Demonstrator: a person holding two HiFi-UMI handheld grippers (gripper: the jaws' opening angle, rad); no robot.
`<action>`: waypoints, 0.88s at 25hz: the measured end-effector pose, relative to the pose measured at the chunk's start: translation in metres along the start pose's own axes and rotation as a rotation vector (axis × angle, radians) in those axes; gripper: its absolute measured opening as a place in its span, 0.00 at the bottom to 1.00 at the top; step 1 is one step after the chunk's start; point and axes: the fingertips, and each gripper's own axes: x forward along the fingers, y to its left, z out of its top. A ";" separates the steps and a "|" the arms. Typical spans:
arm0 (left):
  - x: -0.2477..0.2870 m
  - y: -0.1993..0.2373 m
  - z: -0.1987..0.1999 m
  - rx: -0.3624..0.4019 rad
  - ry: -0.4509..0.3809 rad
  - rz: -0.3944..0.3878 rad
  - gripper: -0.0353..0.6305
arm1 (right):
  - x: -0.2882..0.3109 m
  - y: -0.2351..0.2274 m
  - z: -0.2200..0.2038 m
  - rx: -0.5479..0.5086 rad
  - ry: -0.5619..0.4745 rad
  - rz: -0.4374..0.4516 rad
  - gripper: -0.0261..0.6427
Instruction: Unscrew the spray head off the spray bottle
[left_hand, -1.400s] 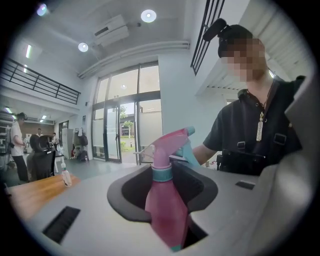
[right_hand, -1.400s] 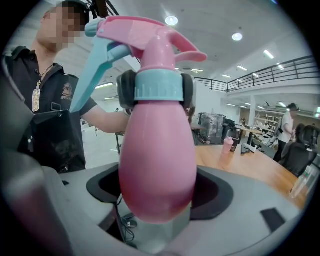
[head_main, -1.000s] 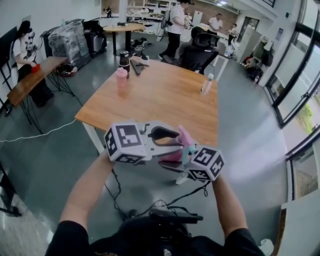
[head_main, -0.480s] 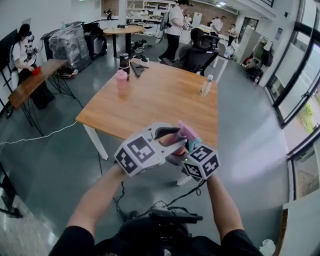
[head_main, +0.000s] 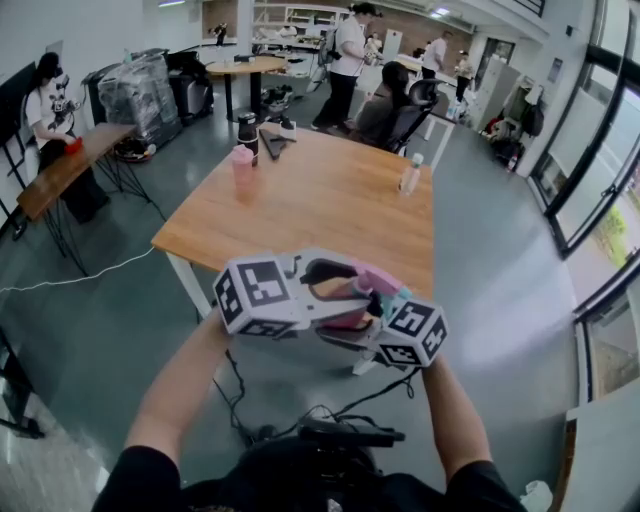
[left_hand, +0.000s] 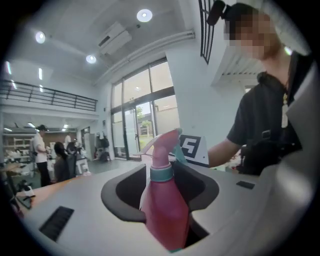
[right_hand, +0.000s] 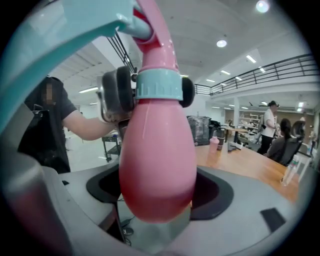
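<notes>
A pink spray bottle (head_main: 368, 283) with a teal collar (right_hand: 159, 84) and a pink-and-teal spray head (left_hand: 167, 142) hangs in the air in front of me, between both grippers. My right gripper (head_main: 356, 326) is shut on the bottle's round body (right_hand: 157, 150), which fills the gap between its jaws. My left gripper (head_main: 348, 292) reaches in from the left. Its black pads (right_hand: 118, 96) flank the teal collar, and its jaws are opening with the collar still between them. In the left gripper view the bottle (left_hand: 165, 210) runs along the gap between the jaws.
Beyond my hands stands a wooden table (head_main: 320, 205) with a pink bottle (head_main: 242, 165), a dark cup (head_main: 248, 125) and a clear bottle (head_main: 410, 172). Cables (head_main: 300, 405) lie on the grey floor below. People stand and sit at the far tables, and a side table (head_main: 60, 165) stands at the left.
The left gripper rolled its marker cube over half a second ago and has now turned back level. The bottle and the right gripper stay in almost the same place.
</notes>
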 end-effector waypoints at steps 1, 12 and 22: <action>-0.002 -0.007 0.001 -0.003 0.004 -0.062 0.29 | -0.001 0.008 -0.001 -0.014 0.004 0.030 0.63; -0.002 -0.030 0.002 0.001 -0.018 -0.216 0.28 | -0.008 0.032 -0.008 -0.033 0.019 0.146 0.63; 0.002 -0.006 -0.006 0.004 -0.015 0.015 0.25 | -0.001 -0.002 -0.013 0.015 0.022 -0.042 0.63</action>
